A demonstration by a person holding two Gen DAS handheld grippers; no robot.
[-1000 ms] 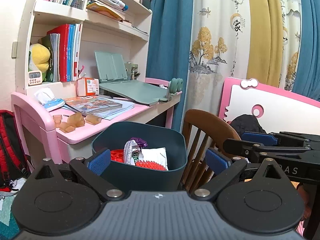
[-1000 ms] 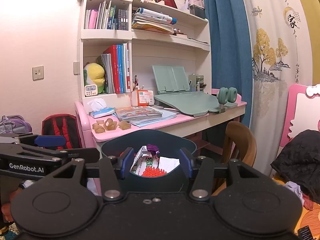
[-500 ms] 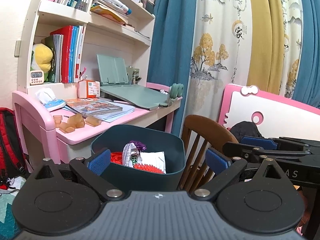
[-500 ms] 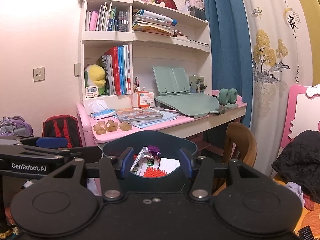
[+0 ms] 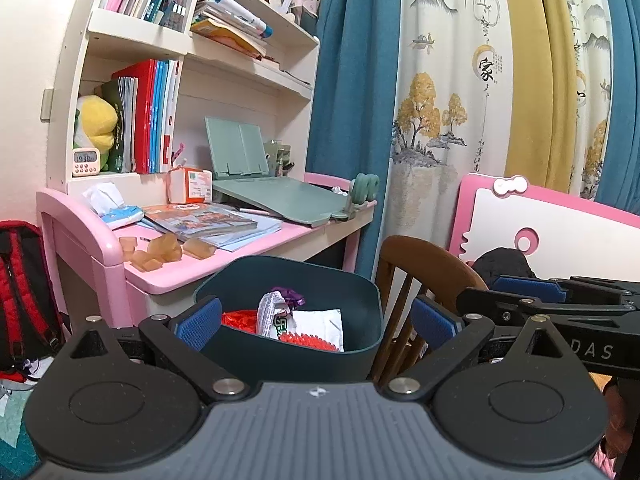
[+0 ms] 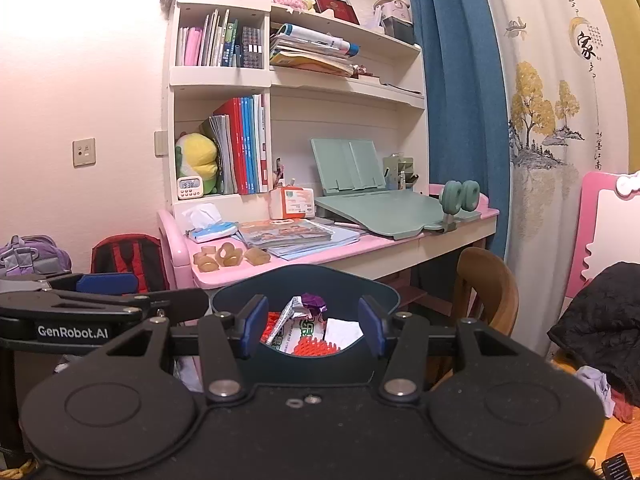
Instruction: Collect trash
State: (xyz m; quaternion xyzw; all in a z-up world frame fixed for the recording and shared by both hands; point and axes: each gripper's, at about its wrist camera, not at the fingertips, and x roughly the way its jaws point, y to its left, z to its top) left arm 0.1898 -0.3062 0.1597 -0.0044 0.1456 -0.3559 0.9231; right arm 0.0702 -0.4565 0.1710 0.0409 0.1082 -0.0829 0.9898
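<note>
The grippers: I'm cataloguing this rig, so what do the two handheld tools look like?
Both are matte black plastic with two round discs at the base, silver pivot screws and blue textured pads. The left gripper has a grey ribbed centre plate, and white "GenRobot.AI" lettering shows on its side. The right gripper has a plain black body.

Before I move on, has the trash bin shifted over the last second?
No. The trash bin keeps its spot below the pink desk edge; only the view drifted.
</note>
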